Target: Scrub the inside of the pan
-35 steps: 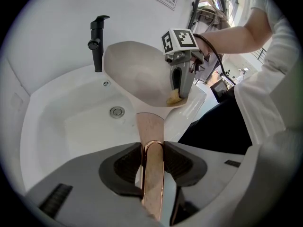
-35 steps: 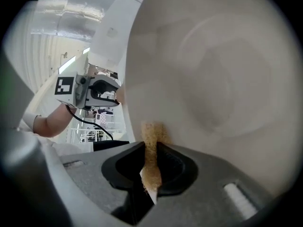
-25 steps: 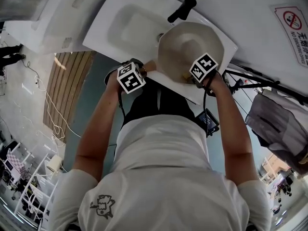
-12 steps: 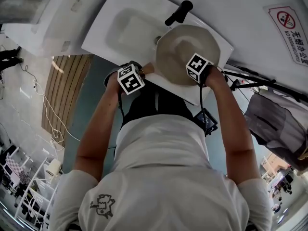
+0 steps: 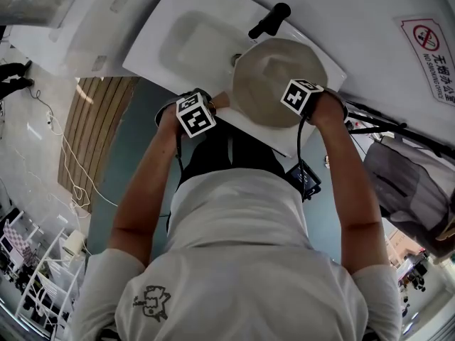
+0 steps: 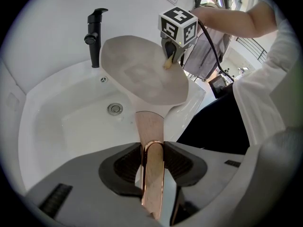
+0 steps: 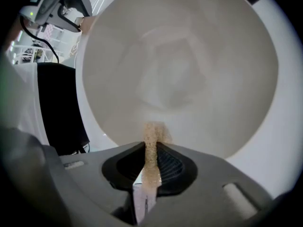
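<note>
A beige round pan (image 5: 274, 73) lies tilted over the white sink (image 5: 186, 38). Its inside faces my right gripper view, pan (image 7: 180, 70). My left gripper (image 6: 152, 145) is shut on the pan's handle (image 6: 150, 124), whose copper end runs back between the jaws. My right gripper (image 7: 150, 148) is shut on a thin tan scrub pad (image 7: 152, 136), and the pad's tip rests on the pan's inner wall near the rim. In the left gripper view the right gripper (image 6: 168, 60) stands at the pan's (image 6: 142, 72) far right edge.
A black faucet (image 5: 269, 20) stands behind the pan, also seen as the faucet (image 6: 94, 30) above the basin's drain (image 6: 115, 109). A white wall with a no-smoking sign (image 5: 432, 38) backs the sink. The person's torso is close against the sink's front.
My right gripper slid left along the pan's near side, then back right, and its marker cube has turned. The left gripper and the handle stayed put.
</note>
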`<action>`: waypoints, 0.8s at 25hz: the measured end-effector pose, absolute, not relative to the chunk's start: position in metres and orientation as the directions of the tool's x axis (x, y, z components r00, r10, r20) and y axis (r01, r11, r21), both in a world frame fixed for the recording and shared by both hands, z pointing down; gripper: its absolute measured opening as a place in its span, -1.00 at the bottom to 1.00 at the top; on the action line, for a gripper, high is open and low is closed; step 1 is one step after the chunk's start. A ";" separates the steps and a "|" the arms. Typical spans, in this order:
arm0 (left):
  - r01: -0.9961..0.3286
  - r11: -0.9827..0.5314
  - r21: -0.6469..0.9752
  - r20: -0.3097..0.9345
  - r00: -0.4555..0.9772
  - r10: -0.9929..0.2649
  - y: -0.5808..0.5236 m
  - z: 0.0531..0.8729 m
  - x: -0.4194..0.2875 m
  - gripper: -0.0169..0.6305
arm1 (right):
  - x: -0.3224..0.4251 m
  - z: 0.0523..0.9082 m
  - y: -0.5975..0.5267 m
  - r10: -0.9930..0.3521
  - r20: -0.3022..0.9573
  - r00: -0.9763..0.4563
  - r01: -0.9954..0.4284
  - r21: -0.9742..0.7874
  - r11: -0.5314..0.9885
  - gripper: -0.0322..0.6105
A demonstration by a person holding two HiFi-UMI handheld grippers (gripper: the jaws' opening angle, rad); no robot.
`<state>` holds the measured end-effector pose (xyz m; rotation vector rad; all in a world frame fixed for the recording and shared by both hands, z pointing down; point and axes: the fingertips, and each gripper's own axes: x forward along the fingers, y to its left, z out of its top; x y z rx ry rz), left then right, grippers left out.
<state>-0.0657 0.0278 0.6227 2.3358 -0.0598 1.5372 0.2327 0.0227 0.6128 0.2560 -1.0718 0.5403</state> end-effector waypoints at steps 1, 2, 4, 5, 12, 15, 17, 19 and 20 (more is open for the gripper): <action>-0.220 -0.941 0.259 0.899 0.412 0.151 0.028 0.623 -0.065 -0.48 | 0.235 0.611 0.015 0.256 0.885 0.389 -0.514 -0.022 0.858 -0.70; -0.219 -0.941 0.259 0.899 0.411 0.152 0.028 0.623 -0.065 -0.48 | 0.238 0.609 0.007 0.210 0.886 0.414 -0.487 0.020 0.873 -0.70; -0.220 -0.940 0.261 0.899 0.410 0.154 0.027 0.623 -0.066 -0.48 | 0.242 0.605 -0.013 0.107 0.881 0.460 -0.423 0.112 0.899 -0.70; -0.222 -0.939 0.262 0.899 0.409 0.154 0.027 0.623 -0.066 -0.48 | 0.244 0.602 -0.022 0.057 0.877 0.477 -0.393 0.155 0.906 -0.70; -0.226 -0.937 0.266 0.902 0.402 0.159 0.027 0.622 -0.066 -0.48 | 0.242 0.586 -0.072 -0.234 0.841 0.487 -0.256 0.394 0.883 -0.70; -0.232 -0.935 0.266 0.900 0.407 0.155 0.026 0.622 -0.066 -0.48 | 0.236 0.581 -0.086 -0.326 0.826 0.459 -0.222 0.462 0.859 -0.70; -0.235 -0.936 0.262 0.901 0.407 0.150 0.027 0.622 -0.066 -0.48 | 0.230 0.578 -0.095 -0.394 0.809 0.436 -0.190 0.510 0.839 -0.70; -0.236 -0.936 0.260 0.902 0.407 0.148 0.027 0.622 -0.066 -0.48 | 0.224 0.573 -0.104 -0.451 0.794 0.408 -0.169 0.551 0.817 -0.70; -0.237 -0.936 0.260 0.901 0.407 0.147 0.027 0.622 -0.066 -0.48 | 0.220 0.570 -0.109 -0.476 0.787 0.393 -0.163 0.569 0.806 -0.70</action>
